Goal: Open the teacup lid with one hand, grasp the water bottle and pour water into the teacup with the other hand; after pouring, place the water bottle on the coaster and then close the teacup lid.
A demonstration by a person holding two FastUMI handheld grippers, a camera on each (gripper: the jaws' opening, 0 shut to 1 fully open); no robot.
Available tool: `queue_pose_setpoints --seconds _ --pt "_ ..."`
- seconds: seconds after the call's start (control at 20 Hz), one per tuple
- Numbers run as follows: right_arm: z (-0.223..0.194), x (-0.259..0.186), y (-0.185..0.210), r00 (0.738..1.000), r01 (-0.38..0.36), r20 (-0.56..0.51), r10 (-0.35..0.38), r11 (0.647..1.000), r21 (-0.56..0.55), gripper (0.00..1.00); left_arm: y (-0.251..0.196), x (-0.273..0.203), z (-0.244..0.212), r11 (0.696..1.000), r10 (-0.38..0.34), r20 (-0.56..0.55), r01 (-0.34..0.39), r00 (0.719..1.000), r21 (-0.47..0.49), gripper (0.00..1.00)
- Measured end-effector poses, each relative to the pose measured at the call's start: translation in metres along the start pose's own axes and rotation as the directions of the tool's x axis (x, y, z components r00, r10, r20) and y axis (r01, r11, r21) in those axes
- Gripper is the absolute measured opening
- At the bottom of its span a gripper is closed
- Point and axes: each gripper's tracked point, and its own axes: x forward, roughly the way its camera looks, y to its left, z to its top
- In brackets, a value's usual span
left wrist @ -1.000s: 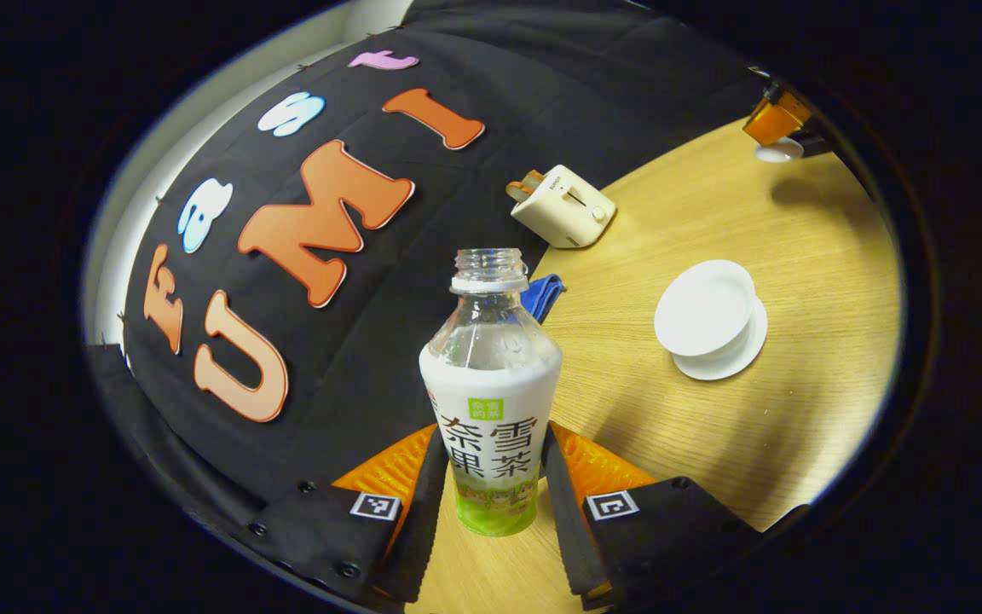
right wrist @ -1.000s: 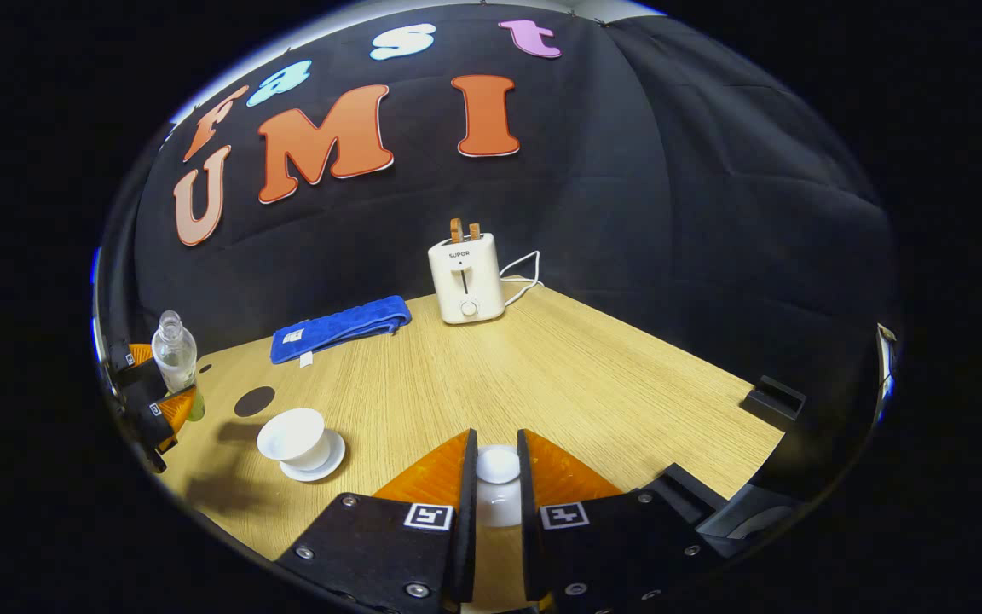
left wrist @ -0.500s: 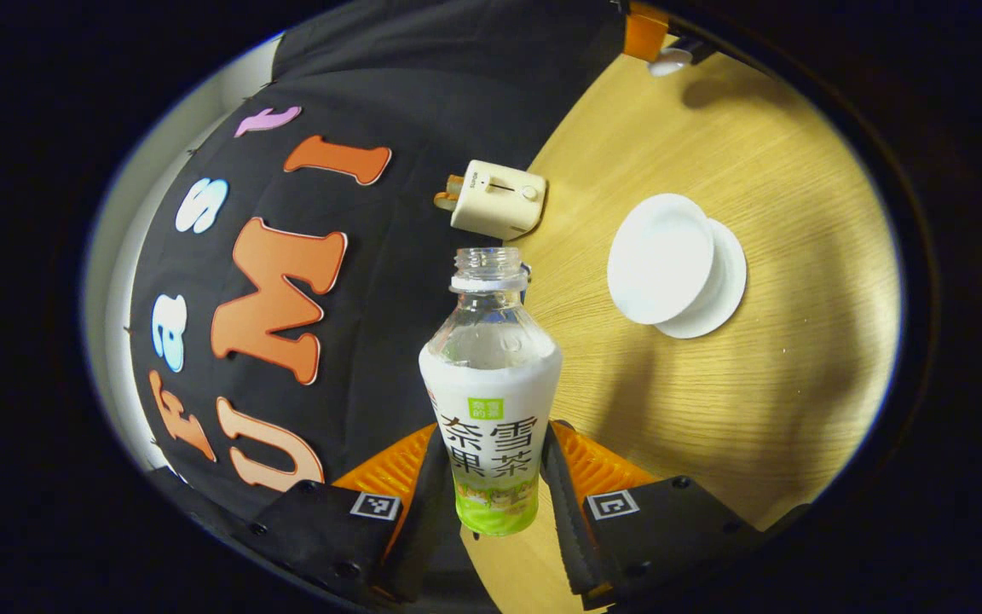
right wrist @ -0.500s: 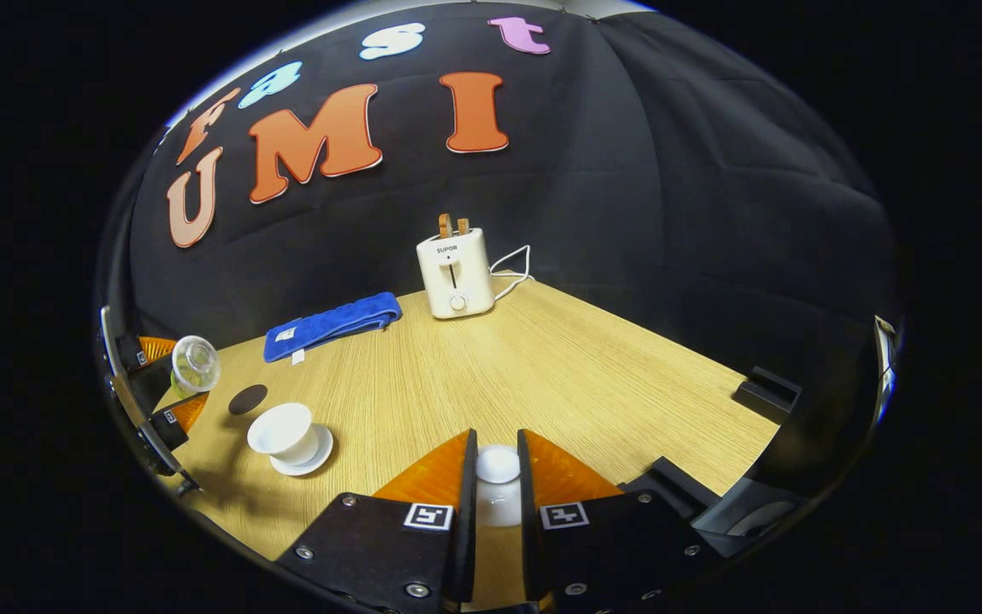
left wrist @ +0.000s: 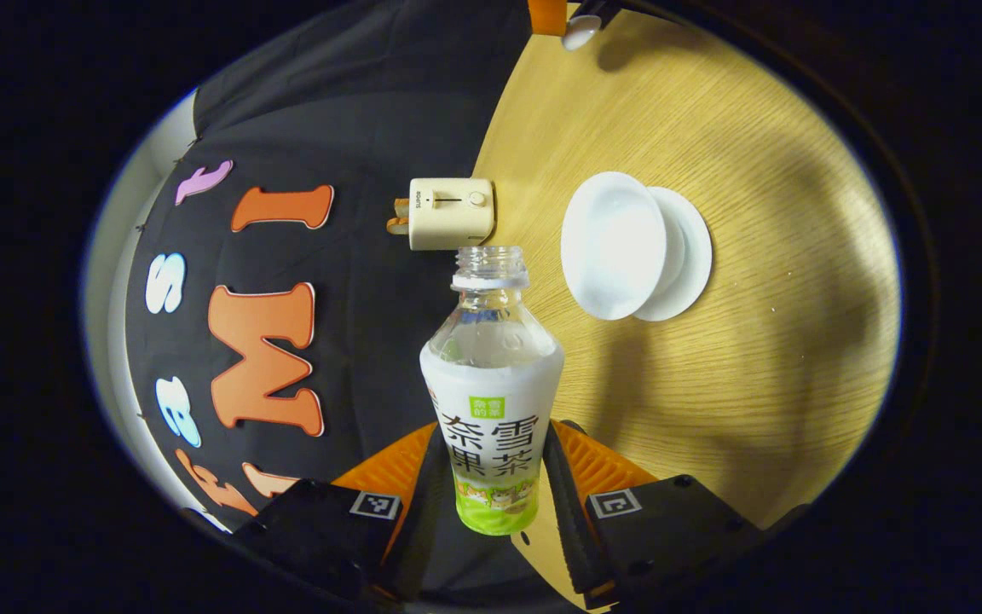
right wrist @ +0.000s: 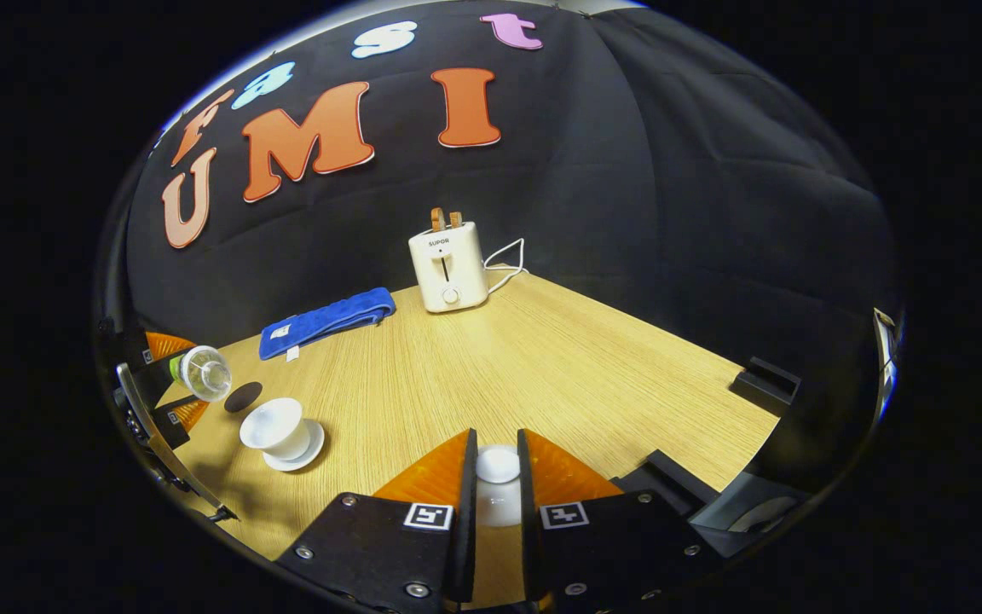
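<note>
gripping the water bottle point(left wrist: 491, 401), left hand-held gripper point(left wrist: 491, 503) tilts it; right hand-held gripper point(right wrist: 497, 490) seemingly pinches teacup lid point(right wrist: 498, 466).

In the right gripper view, the toaster point(right wrist: 448, 267) stands at the far edge of the worktop point(right wrist: 542, 367), against the booth wall, with the folded towel point(right wrist: 326, 321) to its left. Nearer and further left, the teacup point(right wrist: 274, 429) sits on its saucer point(right wrist: 310, 450), with the coaster point(right wrist: 244, 396) just behind it. The water bottle point(right wrist: 201, 373), tipped over between the left gripper's point(right wrist: 158, 388) fingers, hangs left of the teacup. The lid point(right wrist: 498, 465) sits between the right gripper's point(right wrist: 496, 512) fingers, above the near worktop.
</note>
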Motion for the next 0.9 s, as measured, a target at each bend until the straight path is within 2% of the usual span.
queue_pose_setpoints --seconds 0.3,0.35,0.45,0.65,0.9 --pt "-0.006 0.0 -0.006 1.0 0.006 -0.01 -0.006 1.0 0.007 0.23 0.003 0.01 0.004 0.994 -0.011 -0.001 0.011 1.0 0.112 0.63" --pt "-0.007 0.0 -0.007 1.0 0.008 -0.012 -0.008 1.0 0.01 0.23 0.004 0.012 0.006 0.991 -0.011 0.0 0.01 1.0 0.131 0.69" --pt "-0.008 0.002 -0.009 1.0 0.01 -0.016 -0.01 1.0 0.017 0.23 0.003 0.012 0.009 0.987 -0.025 0.001 0.025 1.0 0.158 0.63" --pt "-0.012 0.001 -0.01 1.0 0.009 -0.027 -0.008 1.0 0.026 0.23 0.001 0.013 0.011 0.971 -0.043 -0.006 0.043 0.999 0.234 0.66" --pt "-0.015 0.0 -0.012 0.999 0.011 -0.033 -0.01 0.999 0.032 0.23 0.009 0.015 0.012 0.94 -0.042 -0.021 0.047 0.999 0.339 0.63"
